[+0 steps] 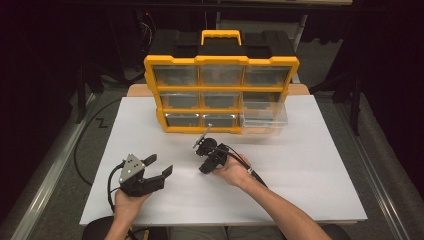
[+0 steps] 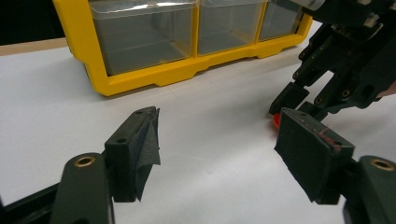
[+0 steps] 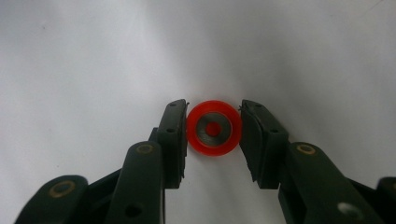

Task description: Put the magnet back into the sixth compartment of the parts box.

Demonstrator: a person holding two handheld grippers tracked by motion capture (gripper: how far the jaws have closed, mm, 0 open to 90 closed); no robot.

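A small red ring (image 3: 214, 108) with a grey metal centre lies flat on the white table top (image 1: 305, 165). My right gripper (image 3: 213, 127) points straight down over it, and its two pads touch the ring on either side. From above, that right gripper (image 1: 205, 168) stands in front of the yellow drawer cabinet (image 1: 220, 60). The left gripper view catches the right gripper (image 2: 292, 108) with a sliver of the red ring (image 2: 275, 121) beneath it. My left gripper (image 1: 160, 165) rests low at the front left, jaws wide apart and holding nothing (image 2: 219, 140).
The yellow and black cabinet holds several clear drawers. Its bottom right drawer (image 1: 263, 120) is pulled out toward me. Dark floor and a metal rail (image 1: 55, 165) flank the white top. Cables trail from both grippers.
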